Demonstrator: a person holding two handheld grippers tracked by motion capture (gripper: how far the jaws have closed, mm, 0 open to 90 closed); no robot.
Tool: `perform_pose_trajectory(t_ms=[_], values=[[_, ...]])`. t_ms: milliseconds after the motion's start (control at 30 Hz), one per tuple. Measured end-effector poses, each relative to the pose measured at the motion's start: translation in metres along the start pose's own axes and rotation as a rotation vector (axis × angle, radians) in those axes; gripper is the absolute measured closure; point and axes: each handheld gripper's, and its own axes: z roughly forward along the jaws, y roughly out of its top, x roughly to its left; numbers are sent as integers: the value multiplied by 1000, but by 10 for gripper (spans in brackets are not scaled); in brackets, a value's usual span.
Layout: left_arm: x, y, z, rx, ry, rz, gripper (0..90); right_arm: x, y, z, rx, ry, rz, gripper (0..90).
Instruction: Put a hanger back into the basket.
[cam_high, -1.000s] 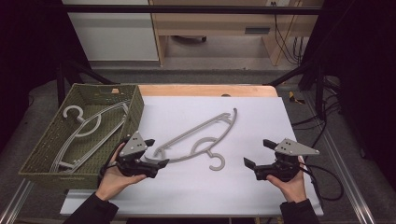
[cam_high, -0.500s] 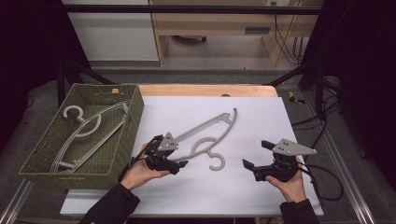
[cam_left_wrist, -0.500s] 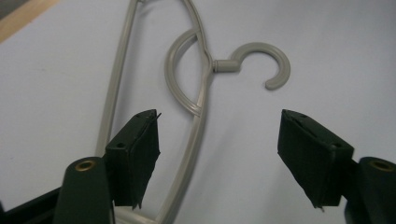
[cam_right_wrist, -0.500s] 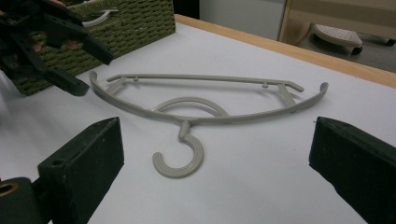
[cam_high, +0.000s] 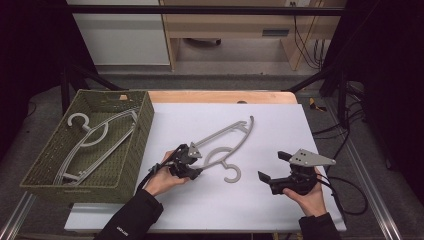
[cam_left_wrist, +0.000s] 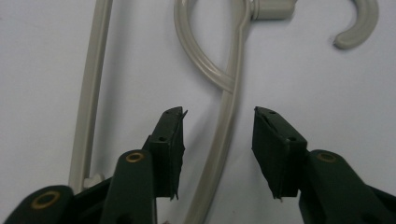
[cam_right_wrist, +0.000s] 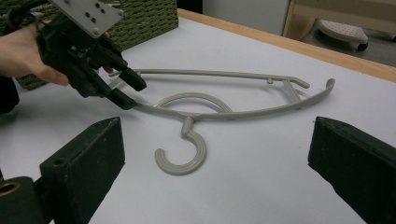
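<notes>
Hangers are going into the green woven basket (cam_high: 131, 165), to judge from how things lie: grey ones (cam_high: 92, 135) already rest inside it, and one more hanger (cam_high: 226, 137) lies flat on the white table sheet (cam_high: 280, 120), just right of the basket, its hook (cam_high: 232, 174) pointing toward the person's edge. That much looks done; the one on the sheet is left, and the work on it is at the grasp. The left gripper (cam_high: 194, 166) is down at the hanger's near shoulder, between the basket and the hook. In the left gripper view its two black jaws straddle the hanger's upper arm (cam_left_wrist: 224, 135); they have just been closing, yet a gap shows on either side of the arm, so the pads are not pressing on it. The right gripper (cam_high: 270, 167) hovers well right of the basket, beyond the hook, jaws spread wide with nothing between them. Still ahead, as I judge it: finishing the pinch on the arm, lifting the hanger clear of the sheet, carrying it left over the basket rim, and laying it on the ones inside.
</notes>
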Motion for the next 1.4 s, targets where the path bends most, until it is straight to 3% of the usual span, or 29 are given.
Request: perform_pose_trajectory(t_ms=[200,367,500,700,900,1033,1167,1267,1400], values=[[3,-1,7,16,-18,-5,631,0,0,0,3,4,0,43],[3,-1,8,10,-58,-11,732,0,0,1,7,7,-2,44],[3,0,8,20,-68,0,751,0,-1,2,9,11,-3,45],[-2,-1,5,34,-104,80,812,0,-1,2,12,12,-2,47],[-11,-3,2,36,-115,122,813,1,-1,3,20,21,-6,50],[-25,-3,-2,37,-161,196,814,1,-2,4,29,28,-11,57],[-38,-5,-5,19,-209,239,813,3,-3,7,44,34,-19,69],[-43,-8,-7,21,-211,251,812,4,-3,9,59,45,-23,80],[-44,-10,-13,9,-185,224,802,6,-5,16,86,66,-36,100]])
